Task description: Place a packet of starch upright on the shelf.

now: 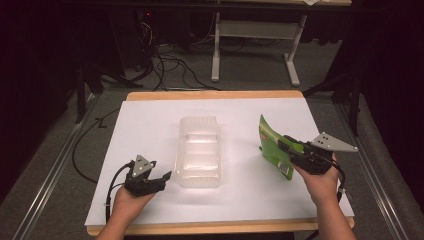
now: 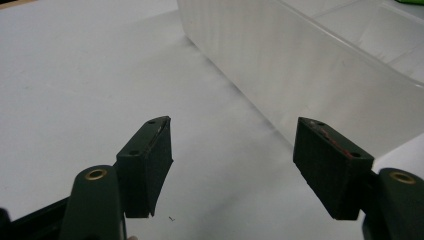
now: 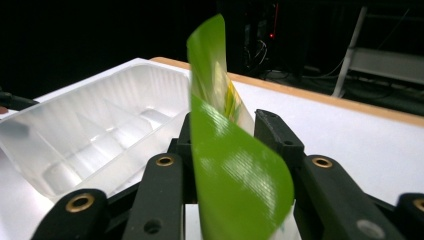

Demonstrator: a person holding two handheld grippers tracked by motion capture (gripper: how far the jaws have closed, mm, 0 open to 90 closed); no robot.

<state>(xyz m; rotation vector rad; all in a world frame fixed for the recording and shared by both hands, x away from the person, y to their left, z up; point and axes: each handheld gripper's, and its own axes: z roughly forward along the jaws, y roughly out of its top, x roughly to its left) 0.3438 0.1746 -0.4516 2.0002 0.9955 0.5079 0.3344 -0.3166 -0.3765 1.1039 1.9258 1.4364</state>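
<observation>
Green packet (image 1: 272, 147): high view, standing on edge right of the clear tray (image 1: 199, 151), between my right gripper (image 1: 286, 145) jaws. Left gripper (image 2: 232, 165) view: spread, empty, beside the tray. Right gripper view: jaws parted, grip loose; packet could topple.

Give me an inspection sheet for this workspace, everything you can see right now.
Surface: white sheet on a wooden table.
Job's things: clear tray mid-sheet; green packet, upright, between the right gripper's jaws.
Clutter: nothing seen.
Grippers: left gripper open, beside the tray; right gripper around the packet, grip unclear.
Cables: one trails from each gripper; more on the floor.
Surroundings: dark room, grey desk frame behind.
</observation>
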